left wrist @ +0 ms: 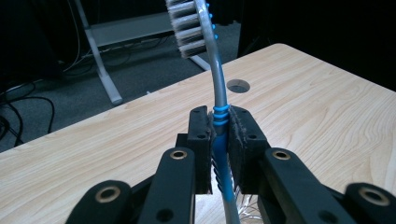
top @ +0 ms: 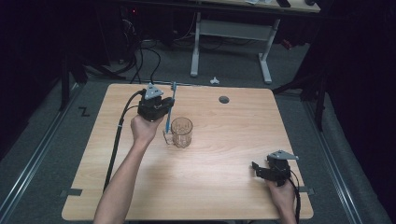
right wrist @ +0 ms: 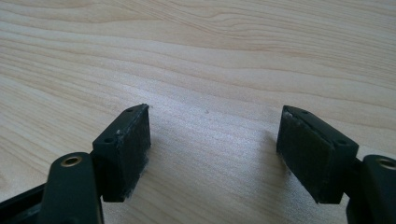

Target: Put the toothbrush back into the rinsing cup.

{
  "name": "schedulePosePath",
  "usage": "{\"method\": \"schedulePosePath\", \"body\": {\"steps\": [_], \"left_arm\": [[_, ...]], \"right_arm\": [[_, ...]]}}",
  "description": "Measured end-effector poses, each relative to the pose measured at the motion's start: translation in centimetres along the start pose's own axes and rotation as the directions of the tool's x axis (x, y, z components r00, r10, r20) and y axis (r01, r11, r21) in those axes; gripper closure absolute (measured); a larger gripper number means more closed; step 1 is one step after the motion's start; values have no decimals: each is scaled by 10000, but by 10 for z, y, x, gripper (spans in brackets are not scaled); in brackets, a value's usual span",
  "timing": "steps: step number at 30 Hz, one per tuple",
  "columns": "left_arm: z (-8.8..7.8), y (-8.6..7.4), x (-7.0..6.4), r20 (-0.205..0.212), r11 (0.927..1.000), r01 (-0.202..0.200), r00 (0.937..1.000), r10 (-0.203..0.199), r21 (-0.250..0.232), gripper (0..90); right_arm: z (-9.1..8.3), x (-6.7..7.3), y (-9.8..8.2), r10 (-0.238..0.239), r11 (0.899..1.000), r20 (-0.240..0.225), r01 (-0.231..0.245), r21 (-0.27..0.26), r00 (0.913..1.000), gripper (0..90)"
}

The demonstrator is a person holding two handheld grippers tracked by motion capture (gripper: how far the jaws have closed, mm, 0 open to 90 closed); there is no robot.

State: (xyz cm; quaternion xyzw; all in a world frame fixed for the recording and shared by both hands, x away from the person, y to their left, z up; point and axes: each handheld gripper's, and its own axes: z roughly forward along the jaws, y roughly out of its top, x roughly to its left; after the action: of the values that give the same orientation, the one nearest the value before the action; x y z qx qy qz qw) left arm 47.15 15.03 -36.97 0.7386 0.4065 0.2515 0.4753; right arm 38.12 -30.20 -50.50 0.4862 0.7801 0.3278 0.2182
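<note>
Wooden table (top: 219, 186) takes up most of high view, light grain, w/ a small dark round hole (top: 224, 99) near its far edge; the same hole (left wrist: 238, 86) shows past the brush in left gripper view. Beyond the table, grey floor w/ a white desk frame (top: 231, 32) and loose black cables (top: 140, 56). Person's left forearm (top: 122, 186) comes up from the bottom edge to mid-table; right hand (top: 282, 196) sits low near the table's front right corner. Left gripper (top: 163, 106) is held above the far-left part of the table, grey three-cornered plate on top, cable trailing back along the arm. Its jaws are closed tight on a toothbrush (left wrist: 219, 116): in left gripper view both pads press the blue ribbed grip section, clear neck curving up to the bristle head at top. In high view the toothbrush (top: 171, 105) stands roughly upright, bristle end up, lower end just beside the rim of a clear glass mug (top: 181, 132) that stands upright mid-table, just right of the left hand; can't tell if brush touches it. Right gripper (right wrist: 212, 154) is wide apart, nothing between the pads, bare wood under them; in high view it (top: 256, 168) rests low by the front right, well apart from mug and brush.
</note>
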Motion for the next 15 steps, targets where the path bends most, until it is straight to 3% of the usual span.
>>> {"method": "schedulePosePath", "body": {"steps": [15], "left_arm": [[-7,-1,-1,231,9998,-109,9997,106,139,795]], "right_arm": [[0,0,0,0,10000,1,0,-3,10000,262]]}}
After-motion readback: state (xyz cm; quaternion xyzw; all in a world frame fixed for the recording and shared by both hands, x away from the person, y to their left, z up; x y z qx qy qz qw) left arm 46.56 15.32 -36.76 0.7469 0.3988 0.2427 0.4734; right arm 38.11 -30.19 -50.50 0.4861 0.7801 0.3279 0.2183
